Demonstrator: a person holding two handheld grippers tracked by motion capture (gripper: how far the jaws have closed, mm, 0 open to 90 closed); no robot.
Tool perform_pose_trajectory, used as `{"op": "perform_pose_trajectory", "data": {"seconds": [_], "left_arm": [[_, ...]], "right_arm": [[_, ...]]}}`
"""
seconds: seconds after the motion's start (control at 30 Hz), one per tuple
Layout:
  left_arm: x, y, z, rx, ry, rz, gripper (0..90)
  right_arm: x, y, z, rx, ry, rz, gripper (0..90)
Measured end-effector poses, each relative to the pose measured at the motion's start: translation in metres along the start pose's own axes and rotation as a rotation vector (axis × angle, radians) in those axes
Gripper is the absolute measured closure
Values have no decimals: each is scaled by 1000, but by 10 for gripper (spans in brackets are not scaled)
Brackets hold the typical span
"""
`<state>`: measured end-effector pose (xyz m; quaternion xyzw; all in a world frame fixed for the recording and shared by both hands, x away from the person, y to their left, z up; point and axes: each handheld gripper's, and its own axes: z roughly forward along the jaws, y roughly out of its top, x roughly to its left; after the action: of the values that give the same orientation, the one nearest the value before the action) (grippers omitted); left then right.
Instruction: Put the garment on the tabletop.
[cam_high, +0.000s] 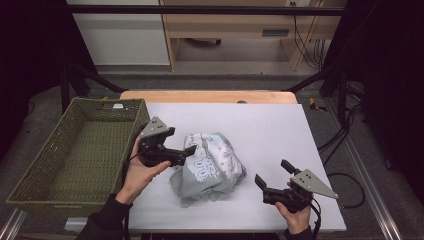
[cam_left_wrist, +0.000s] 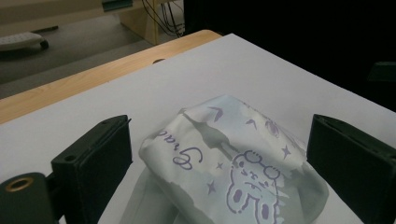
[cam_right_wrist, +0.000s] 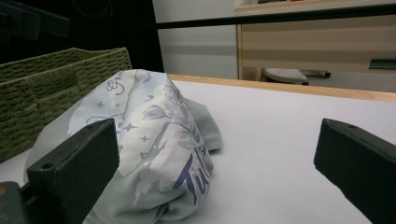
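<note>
Right tool (cam_high: 272, 172) nearest, low on white surface (cam_high: 280, 130), jaws wide apart, holding nothing, aimed at crumpled printed cloth (cam_high: 212, 165) mid-surface. Left tool (cam_high: 186, 150) at cloth's left edge, jaws spread w/ cloth between, not clamped. Green woven basket (cam_high: 30, 185) at left, beside surface.

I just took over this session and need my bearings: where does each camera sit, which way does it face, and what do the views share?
High view: fixed above the person's side, looking forward and down on the white table; shows both hands, the left gripper, the right gripper and the green basket.
Left gripper view: rides the left gripper, looking between its open jaws over the printed cloth bundle toward the table's far edge.
Right gripper view: rides the right gripper, low, its jaws open, facing the bundle and basket.
Shared: all three show the bundle.
</note>
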<state>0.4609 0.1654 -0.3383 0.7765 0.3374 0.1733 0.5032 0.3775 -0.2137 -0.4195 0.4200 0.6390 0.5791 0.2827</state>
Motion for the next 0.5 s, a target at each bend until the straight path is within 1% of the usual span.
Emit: {"op": "perform_pose_trajectory", "data": {"seconds": [0.07, 0.1, 0.13, 0.17, 0.27, 0.3, 0.33, 0.4, 0.5], "left_arm": [[2, -8, -5, -11, -6, -15, 63], [2, -8, -5, -11, -6, -15, 63], [4, -15, -10, -17, 0, -20, 61], [4, -19, -13, -14, -2, -20, 61], [4, -28, -23, -28, 4, -16, 56], [4, -28, -23, -28, 4, -16, 56], [3, -35, -29, -43, 1, -13, 58], [2, -42, -33, -50, 4, -12, 58], [2, -53, -37, -43, 4, -13, 56]], "right_arm": [[0, 0, 0, -1, 2, -3, 2], [0, 0, 0, -1, 2, -3, 2], [-1, 0, -1, 3, 4, -4, 2], [-1, 0, -1, 4, 5, -6, 2], [-1, 1, -2, 3, 3, -5, 2], [-1, 1, -2, 1, 4, -5, 2], [-1, 1, -2, 1, 4, 0, 2], [-1, 1, -3, 2, 4, -1, 2], [-2, 0, -3, 2, 4, -1, 2]]}}
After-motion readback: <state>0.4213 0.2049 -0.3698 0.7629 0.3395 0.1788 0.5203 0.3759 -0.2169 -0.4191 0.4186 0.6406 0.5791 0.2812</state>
